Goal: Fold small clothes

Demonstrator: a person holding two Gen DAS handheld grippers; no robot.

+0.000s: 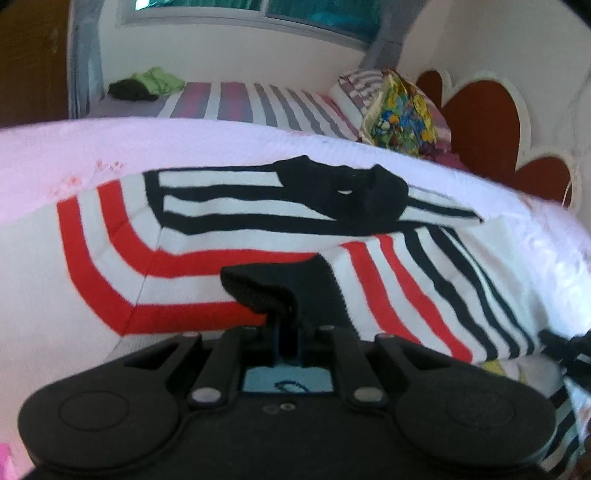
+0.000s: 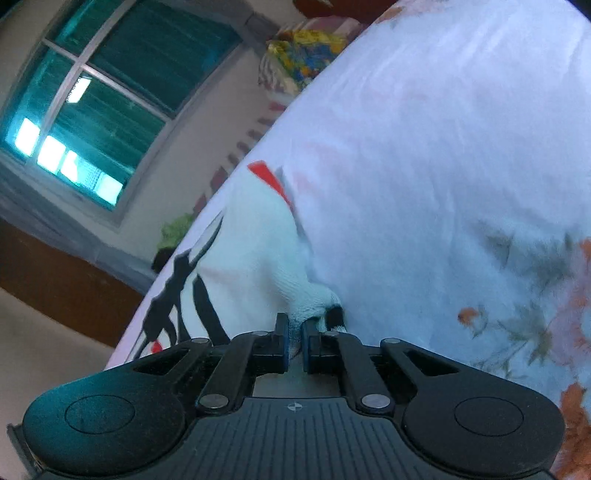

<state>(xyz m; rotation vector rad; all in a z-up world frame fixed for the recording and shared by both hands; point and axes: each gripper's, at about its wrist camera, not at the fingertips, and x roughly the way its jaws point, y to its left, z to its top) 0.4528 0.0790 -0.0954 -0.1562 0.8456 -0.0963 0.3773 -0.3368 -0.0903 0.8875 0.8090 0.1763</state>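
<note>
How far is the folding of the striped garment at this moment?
Done: the striped sweater lies spread on the white sheet. In hand: the left gripper pinches its black cuff; the right gripper pinches a white edge. Left: no finished fold is visible.

A: What's behind?
B: A window [image 1: 258, 11] with teal panes in a pale wall [image 1: 229, 55], and a striped bed [image 1: 258, 103].
A: On the right?
B: A red, cloud-shaped headboard [image 1: 487, 122] beside a colourful bag [image 1: 402, 110].
</note>
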